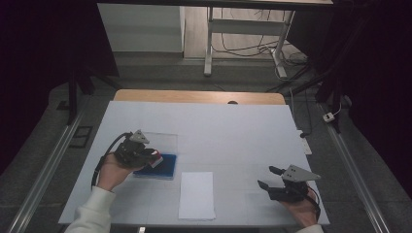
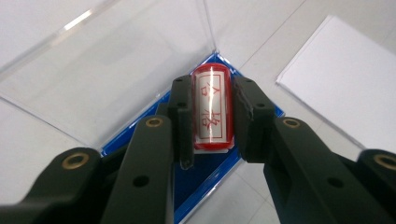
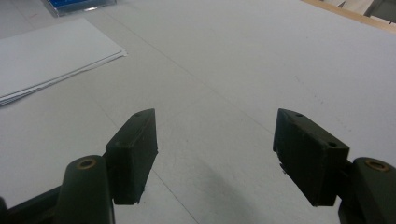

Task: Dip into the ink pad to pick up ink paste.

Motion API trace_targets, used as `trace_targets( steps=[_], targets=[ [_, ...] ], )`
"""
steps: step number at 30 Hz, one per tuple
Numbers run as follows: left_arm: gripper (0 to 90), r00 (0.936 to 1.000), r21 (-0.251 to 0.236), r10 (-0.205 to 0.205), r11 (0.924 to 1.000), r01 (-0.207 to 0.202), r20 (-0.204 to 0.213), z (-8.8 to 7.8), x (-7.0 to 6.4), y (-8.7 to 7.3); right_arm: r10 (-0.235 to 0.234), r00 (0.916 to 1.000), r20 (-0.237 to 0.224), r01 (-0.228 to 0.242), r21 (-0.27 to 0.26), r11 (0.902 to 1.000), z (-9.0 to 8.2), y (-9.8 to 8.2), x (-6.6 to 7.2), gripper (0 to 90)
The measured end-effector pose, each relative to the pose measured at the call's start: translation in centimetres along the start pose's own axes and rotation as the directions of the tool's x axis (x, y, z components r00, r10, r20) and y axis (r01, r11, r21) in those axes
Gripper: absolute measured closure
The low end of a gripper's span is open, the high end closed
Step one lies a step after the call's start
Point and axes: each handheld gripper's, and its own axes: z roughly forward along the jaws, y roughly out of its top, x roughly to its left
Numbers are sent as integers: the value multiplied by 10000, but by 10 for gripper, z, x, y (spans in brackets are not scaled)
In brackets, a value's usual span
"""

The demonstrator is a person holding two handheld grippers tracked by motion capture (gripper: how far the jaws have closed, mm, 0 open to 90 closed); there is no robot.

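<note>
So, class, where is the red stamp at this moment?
The red stamp is clamped between the left gripper jaws, above the blue ink pad on the left of the table, left of the paper.

On the counter (image 1: pixel 233 131), the ink pad (image 1: pixel 163 167) lies left of the paper stack (image 1: pixel 197 195); its open lid (image 1: pixel 158 141) lies behind it, the stamp (image 2: pixel 213 109) above it.

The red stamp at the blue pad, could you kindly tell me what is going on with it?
A person's left tongs are shut on the red stamp, holding it over the blue ink pad, whose clear lid lies open beside it. The right tongs hover open and empty above the white table. A stack of white paper lies between the hands.
</note>
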Motion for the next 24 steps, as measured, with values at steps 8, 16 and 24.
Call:
trace_targets(
  steps=[8,16,24],
  targets=[
    [704,9998,-535,150,9984,-155,-94,-18,-5,5,51,10000,-8,-51,-18,10000,1,0,0,302],
    [704,9997,-992,213,9948,-225,-130,-33,-7,7,34,10000,-21,-34,-3,10000,1,0,1,302],
    [704,9996,-874,158,9960,-179,-246,-31,-4,8,32,10000,86,-31,-25,10000,-2,1,1,302]
  ],
)
